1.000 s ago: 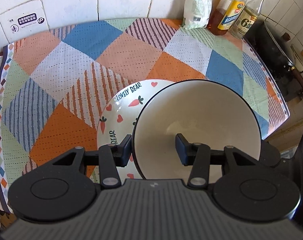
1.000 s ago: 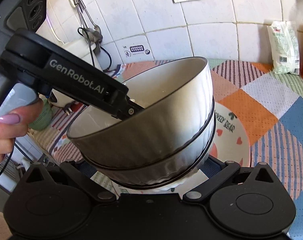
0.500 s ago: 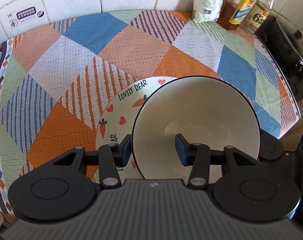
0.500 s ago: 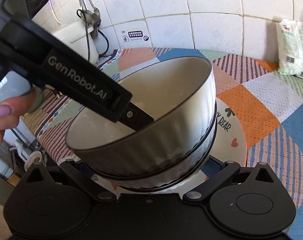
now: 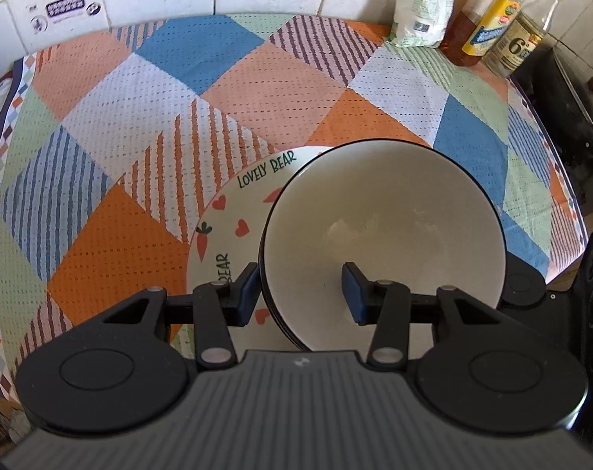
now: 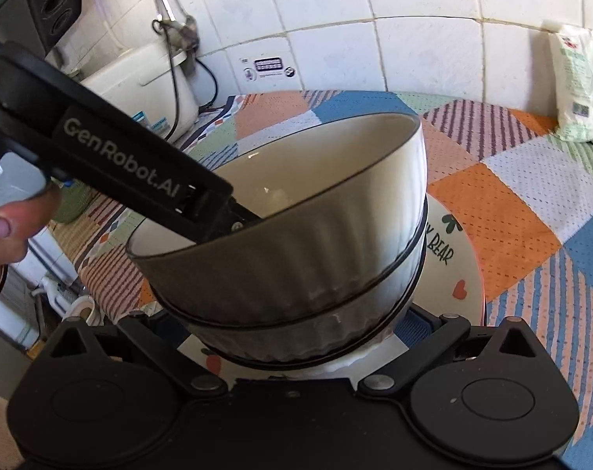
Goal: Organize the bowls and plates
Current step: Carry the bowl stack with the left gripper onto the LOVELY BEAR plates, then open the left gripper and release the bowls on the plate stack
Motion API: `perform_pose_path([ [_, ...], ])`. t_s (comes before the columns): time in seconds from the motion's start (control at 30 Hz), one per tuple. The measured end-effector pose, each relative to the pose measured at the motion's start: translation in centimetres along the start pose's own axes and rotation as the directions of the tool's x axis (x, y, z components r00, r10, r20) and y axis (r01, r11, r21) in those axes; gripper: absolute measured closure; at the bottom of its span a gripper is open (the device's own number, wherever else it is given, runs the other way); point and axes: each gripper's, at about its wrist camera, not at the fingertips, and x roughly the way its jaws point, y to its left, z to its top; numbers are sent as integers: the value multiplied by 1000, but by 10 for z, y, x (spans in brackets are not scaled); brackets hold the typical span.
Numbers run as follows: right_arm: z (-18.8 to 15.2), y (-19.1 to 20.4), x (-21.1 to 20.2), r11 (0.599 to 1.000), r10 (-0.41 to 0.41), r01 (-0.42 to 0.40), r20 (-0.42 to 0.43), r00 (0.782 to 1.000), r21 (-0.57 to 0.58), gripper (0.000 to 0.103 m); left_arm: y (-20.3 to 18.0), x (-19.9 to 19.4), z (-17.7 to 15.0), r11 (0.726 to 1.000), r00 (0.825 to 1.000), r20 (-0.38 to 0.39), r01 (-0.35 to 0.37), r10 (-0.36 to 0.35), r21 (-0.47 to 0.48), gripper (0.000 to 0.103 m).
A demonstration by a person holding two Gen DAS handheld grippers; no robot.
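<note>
Your left gripper (image 5: pixel 302 293) straddles the top bowl (image 5: pixel 382 243) rim, jaws apart, as it nests on the stack over the plate (image 5: pixel 222 231). Right jaws hidden. Next: withdraw cleanly.

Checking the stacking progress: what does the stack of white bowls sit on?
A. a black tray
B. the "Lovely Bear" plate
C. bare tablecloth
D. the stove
B: the right wrist view shows the stacked bowls resting on the Lovely Bear plate.
</note>
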Motion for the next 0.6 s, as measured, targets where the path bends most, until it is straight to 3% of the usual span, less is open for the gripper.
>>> perform_pose_path([
  [0.33,5,0,3,1000,1,-2,-52,999,-13,0,5,2,-4,997,999,12,36,-36,-66,54],
  [0.43,0,8,-4,997,-68,67,-51,996,-34,0,5,1,-6,997,999,20,30,-29,-74,51],
  [0.53,-9,15,-19,992,-117,117,-16,993,-41,0,-2,-5,-10,999,999,40,-33,35,-38,44],
  [0.6,-12,15,-27,991,-135,135,-14,991,-12,0,-1,-11,-13,999,999,45,-18,20,-47,38],
])
